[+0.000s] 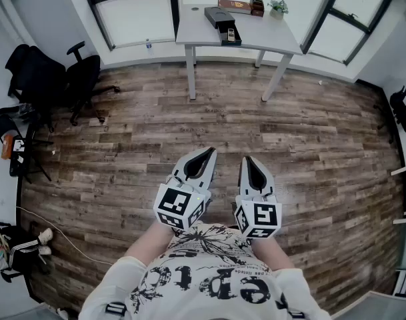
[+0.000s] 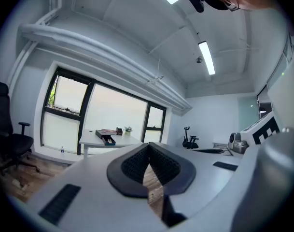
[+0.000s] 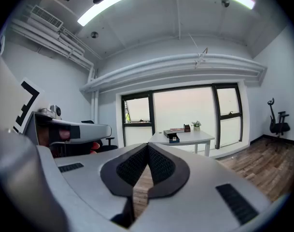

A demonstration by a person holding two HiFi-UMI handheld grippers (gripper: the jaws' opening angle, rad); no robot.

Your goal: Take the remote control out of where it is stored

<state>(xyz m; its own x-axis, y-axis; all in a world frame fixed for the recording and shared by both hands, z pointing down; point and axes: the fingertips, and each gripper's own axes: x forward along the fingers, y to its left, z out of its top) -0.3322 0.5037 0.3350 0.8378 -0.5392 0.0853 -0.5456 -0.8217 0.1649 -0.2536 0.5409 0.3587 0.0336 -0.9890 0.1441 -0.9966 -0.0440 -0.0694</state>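
On the white table (image 1: 269, 35) across the room lies a long black box (image 1: 224, 25), open, with a small light item at its near end; I cannot tell whether it is the remote control. The same box (image 2: 105, 138) (image 3: 174, 137) appears tiny in both gripper views. My left gripper (image 1: 210, 151) and right gripper (image 1: 247, 159) hang side by side close to my body over the wooden floor, far from the table. Both point toward it. Each has its jaws pressed together, the left gripper (image 2: 148, 145) and the right gripper (image 3: 147, 145) holding nothing.
A brown flat box (image 1: 235, 6), a small dark object and a potted plant (image 1: 278, 7) stand at the table's back. Black office chairs (image 1: 79, 79) and clutter fill the left side of the room. A cable (image 1: 63, 235) runs over the floor at lower left. Another chair (image 1: 401, 105) stands at the right.
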